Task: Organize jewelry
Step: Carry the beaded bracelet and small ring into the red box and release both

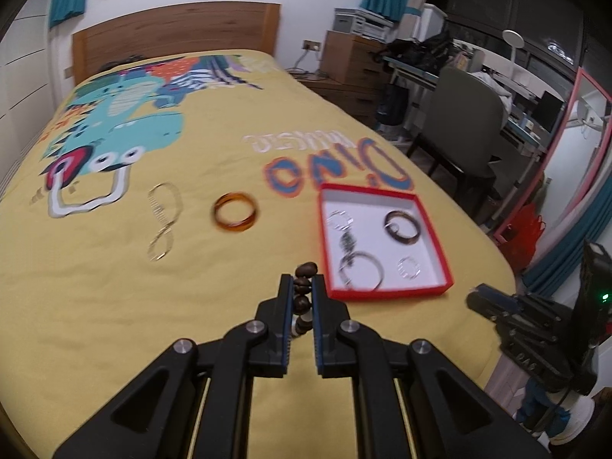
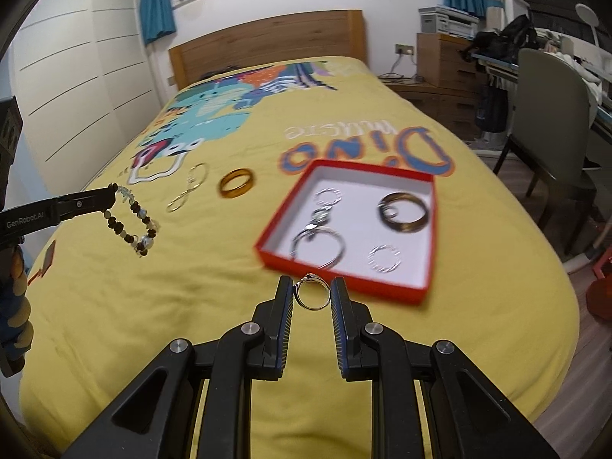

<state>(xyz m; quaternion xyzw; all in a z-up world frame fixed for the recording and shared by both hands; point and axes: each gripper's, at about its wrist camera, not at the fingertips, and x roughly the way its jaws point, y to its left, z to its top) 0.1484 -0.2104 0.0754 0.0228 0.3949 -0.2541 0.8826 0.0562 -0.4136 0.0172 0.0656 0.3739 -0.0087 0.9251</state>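
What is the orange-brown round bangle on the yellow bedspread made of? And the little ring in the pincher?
The orange-brown bangle looks like see-through resin or plastic, amber-like: glossy, and light glows through it. The small silver ring, clamped in the right gripper, looks like polished metal: thin, grey and shiny. Blur leaves both uncertain.

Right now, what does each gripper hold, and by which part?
Left gripper: a beaded bracelet, pinched at one end between its fingers, the rest hanging. Right gripper: a silver ring, gripped across its band.
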